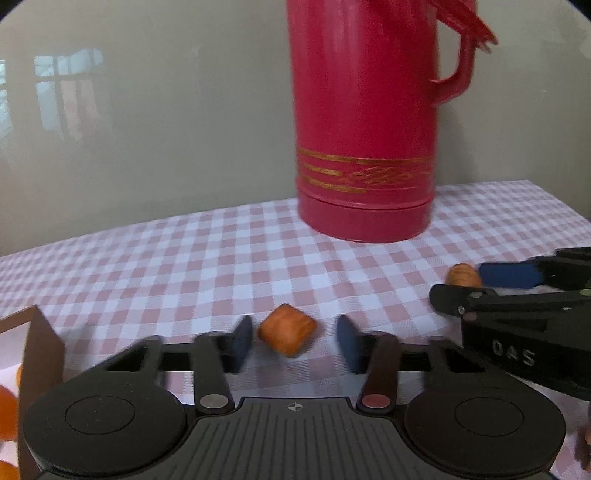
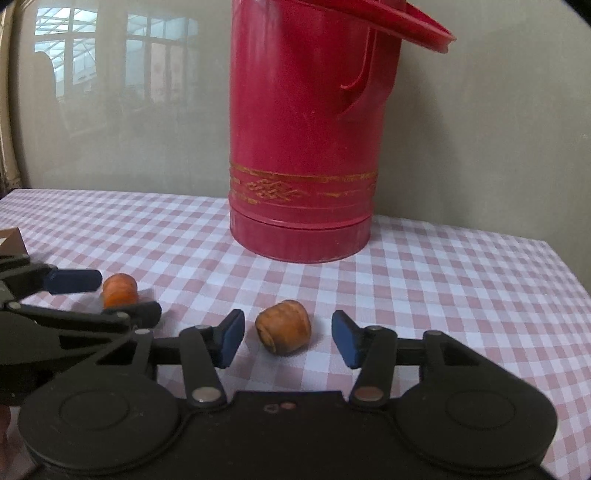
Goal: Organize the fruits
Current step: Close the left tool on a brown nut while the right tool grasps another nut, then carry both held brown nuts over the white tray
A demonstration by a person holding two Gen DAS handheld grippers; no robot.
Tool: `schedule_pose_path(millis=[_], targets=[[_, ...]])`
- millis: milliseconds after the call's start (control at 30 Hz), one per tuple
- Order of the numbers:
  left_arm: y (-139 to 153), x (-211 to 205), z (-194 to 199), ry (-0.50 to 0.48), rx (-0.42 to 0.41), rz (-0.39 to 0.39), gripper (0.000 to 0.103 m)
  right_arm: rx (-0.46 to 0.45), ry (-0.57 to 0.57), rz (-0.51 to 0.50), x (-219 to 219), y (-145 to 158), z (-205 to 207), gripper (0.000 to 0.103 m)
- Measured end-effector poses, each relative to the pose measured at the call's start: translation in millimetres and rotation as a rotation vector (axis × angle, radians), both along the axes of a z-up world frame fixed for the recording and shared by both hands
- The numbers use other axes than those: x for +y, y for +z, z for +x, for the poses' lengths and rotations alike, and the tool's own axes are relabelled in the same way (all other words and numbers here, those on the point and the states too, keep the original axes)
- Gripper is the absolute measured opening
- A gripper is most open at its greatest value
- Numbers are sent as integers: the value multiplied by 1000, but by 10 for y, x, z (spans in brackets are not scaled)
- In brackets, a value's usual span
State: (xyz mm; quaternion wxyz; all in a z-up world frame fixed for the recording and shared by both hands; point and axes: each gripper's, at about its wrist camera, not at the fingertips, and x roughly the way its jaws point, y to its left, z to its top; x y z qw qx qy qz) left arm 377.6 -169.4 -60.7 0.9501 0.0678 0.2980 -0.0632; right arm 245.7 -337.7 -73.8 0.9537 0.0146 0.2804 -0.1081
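Apparently untouched, a fruit (image 1: 287,329) between each claw's pads.

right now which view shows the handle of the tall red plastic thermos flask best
The right wrist view: the handle of the tall red plastic thermos flask arches over the top, its front edge sharp and most of its span in frame. The left wrist view catches only a blurred piece of the handle at the upper right, cut off by the frame's top edge.
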Motion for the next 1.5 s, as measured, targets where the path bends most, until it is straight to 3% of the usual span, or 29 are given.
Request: schedule_pose_path(millis=[33, 467, 867, 1167, 1500], targets=[[3, -20, -14, -10, -4, 8, 34, 5, 4, 6, -7, -4, 9, 24], [183, 84, -427, 3, -110, -37, 33, -29, -30, -2, 11, 172, -252, 24], [288, 208, -896, 20, -139, -53, 34, -61, -40, 0, 224, 410, -650, 24], [440, 278, -1364, 72, -200, -33, 34, -76, -24, 6, 423, 500, -957, 24], [580, 659, -1992, 165, -246, -21, 34, -119, 43, 5, 805, 657, -1360, 24]])
